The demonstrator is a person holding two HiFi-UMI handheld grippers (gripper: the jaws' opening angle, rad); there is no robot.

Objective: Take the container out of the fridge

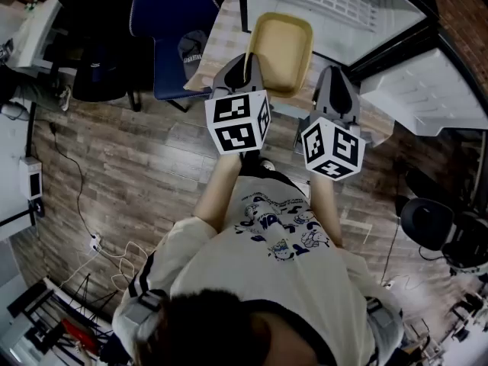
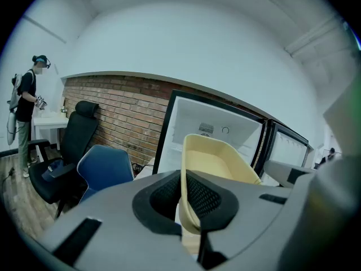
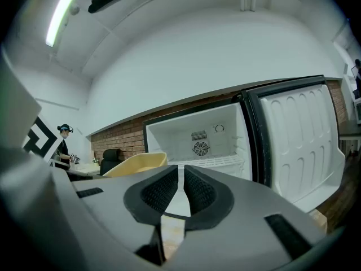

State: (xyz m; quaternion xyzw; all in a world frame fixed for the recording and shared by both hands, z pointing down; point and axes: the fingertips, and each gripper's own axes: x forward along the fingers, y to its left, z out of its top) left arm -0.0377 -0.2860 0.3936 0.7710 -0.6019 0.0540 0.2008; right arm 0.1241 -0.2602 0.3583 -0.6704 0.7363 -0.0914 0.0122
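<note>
My left gripper (image 2: 183, 192) has its jaws pinched on the near rim of the yellow container (image 2: 217, 161), a wall grip that I judge lets me carry it one-handed. My right gripper (image 3: 181, 176) is drawn together on nothing, idle beside it. The container hangs clear of the open fridge (image 3: 208, 137), over the near edge of the wooden worktop (image 1: 223, 30), so I take it as out.

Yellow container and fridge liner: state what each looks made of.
Yellow container: probably plastic with a matt finish. It is one even pale yellow, with a thin moulded rim and rounded corners.
Fridge liner: likely smooth white plastic, judging by the moulded ledges and seamless walls.
Neither can be confirmed by look alone.
</note>
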